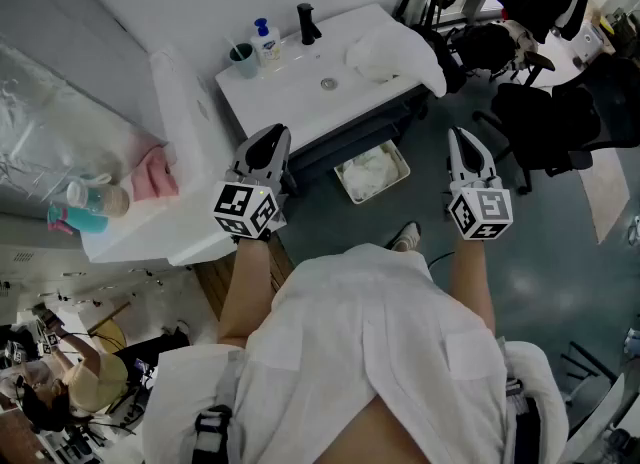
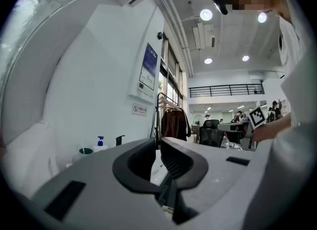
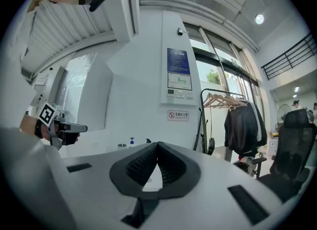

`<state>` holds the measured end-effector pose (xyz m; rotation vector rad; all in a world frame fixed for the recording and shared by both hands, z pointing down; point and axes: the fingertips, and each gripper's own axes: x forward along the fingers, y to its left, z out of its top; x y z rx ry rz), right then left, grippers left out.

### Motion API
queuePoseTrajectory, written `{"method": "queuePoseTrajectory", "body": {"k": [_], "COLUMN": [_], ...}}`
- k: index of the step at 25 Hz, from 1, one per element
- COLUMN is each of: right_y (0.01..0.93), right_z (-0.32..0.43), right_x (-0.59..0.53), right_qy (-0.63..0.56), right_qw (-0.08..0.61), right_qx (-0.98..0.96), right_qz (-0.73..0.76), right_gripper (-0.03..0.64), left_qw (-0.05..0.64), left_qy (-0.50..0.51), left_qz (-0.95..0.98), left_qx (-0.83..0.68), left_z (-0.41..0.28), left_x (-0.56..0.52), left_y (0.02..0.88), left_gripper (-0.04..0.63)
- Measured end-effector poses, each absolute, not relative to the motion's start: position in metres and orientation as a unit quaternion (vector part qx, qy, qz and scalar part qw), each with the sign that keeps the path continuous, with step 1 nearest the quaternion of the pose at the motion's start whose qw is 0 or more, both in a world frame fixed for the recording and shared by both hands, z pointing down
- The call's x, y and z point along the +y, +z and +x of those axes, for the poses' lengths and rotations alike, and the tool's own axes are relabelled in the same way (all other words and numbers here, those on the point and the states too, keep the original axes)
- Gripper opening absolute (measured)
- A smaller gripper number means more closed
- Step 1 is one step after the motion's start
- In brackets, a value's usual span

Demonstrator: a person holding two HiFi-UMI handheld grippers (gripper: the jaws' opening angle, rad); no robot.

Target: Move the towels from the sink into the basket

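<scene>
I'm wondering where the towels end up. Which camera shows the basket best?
The head view: it looks down into the basket on the floor before the sink cabinet, white cloth inside. Both gripper views look level toward the wall; the basket cannot be made out there.

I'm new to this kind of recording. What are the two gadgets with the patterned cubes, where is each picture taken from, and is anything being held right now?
There is no robot here. A person holds a two-jaw gripper in each hand, and the patterned cubes are part of the grippers. The head view looks down from the person's head at a white sink. A white towel is draped over its right end, and a basket with white cloth in it stands on the floor below. The other two pictures come from cameras riding on the left gripper and the right gripper, looking along their jaws. Both pairs of jaws are closed and hold nothing.
</scene>
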<state>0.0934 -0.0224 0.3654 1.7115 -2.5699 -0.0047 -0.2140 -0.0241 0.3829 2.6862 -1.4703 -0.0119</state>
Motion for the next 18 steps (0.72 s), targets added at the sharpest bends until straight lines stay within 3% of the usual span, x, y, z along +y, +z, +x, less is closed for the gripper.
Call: {"method": "queuePoseTrajectory", "body": {"k": [18], "right_y": [0.3599], "right_z": [0.0879], "right_x": [-0.0135], "right_qy": [-0.005], "right_qw": [0.010], "right_qx": [-0.832], "right_qz": [0.555], "right_gripper": [0.026], "left_qw": [0.039], "left_qy": [-0.004], "left_qz": [0.877], "left_qx": [-0.479], "left_z": [-0.2189], "left_x": [-0.0192], "left_y": [0.3825], "left_gripper": [0.038]}}
